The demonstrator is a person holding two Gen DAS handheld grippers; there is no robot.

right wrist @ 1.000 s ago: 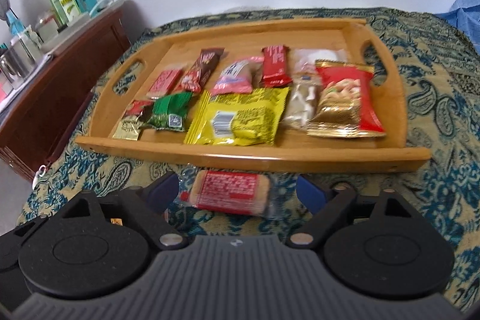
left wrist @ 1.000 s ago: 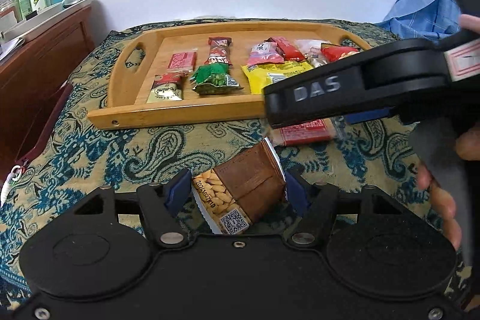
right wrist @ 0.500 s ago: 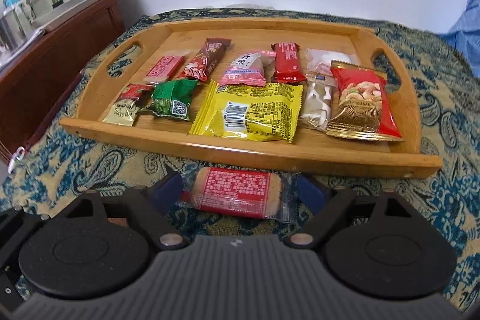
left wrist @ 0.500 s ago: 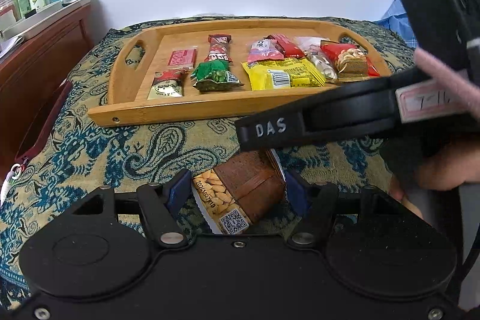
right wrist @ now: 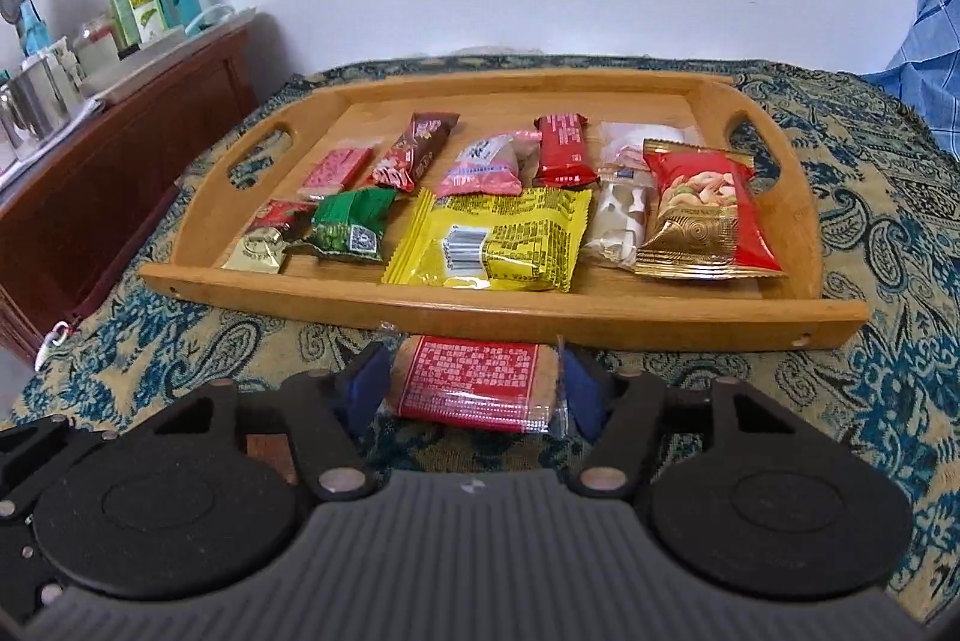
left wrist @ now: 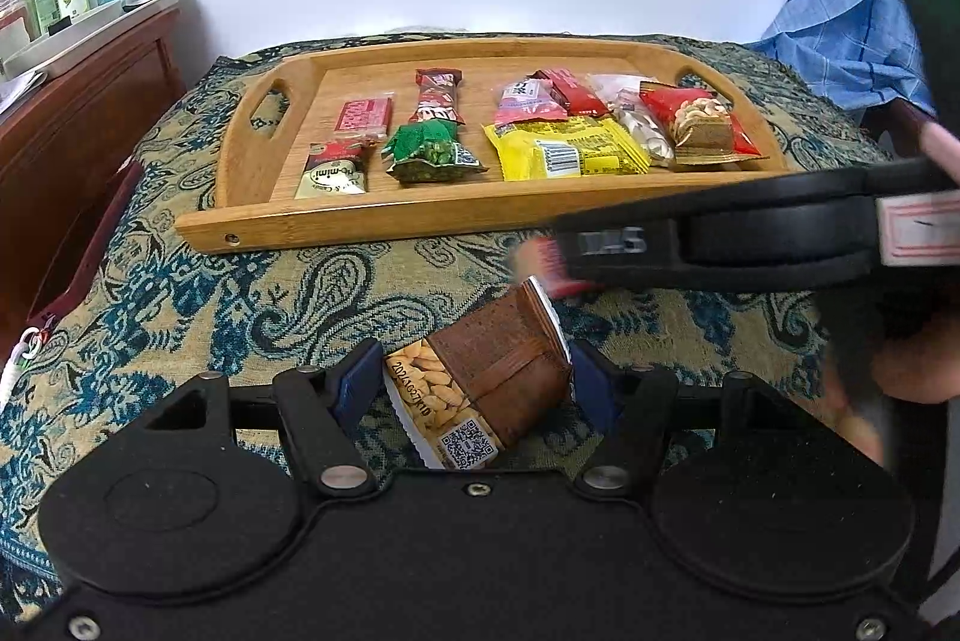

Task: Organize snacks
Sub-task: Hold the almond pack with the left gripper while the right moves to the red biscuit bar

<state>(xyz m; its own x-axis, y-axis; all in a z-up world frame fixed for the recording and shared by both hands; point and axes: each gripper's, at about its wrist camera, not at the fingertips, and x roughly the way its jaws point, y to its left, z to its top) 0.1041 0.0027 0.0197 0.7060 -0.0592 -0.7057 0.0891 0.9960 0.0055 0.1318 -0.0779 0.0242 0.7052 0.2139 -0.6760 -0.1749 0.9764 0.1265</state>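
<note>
Snacks already fill most of the wooden tray (right wrist: pixel 492 323), and two more lie on the patterned cloth (right wrist: pixel 900 353) just in front of the tray's near rail. The red-labelled biscuit pack (right wrist: pixel 474 383) lies with its long axis parallel to that rail, crosswise between the fingers of the right tongs (right wrist: pixel 474 389), which are closing on its two short ends; the blue pads look to be at the wrapper's crimped ends, though firm pressure cannot be confirmed. The brown peanut packet (left wrist: pixel 480 389) sits farther from the tray, tilted with one end raised toward the rail, gripped across its width by the left tongs (left wrist: pixel 477 389) at a middling width. The right tongs are nearer the tray, directly before its rail, so the biscuit pack probably goes in first. It must be lifted over the rail. Open wood remains along the tray's far side and in its left near corner beside the handle slot.
</note>
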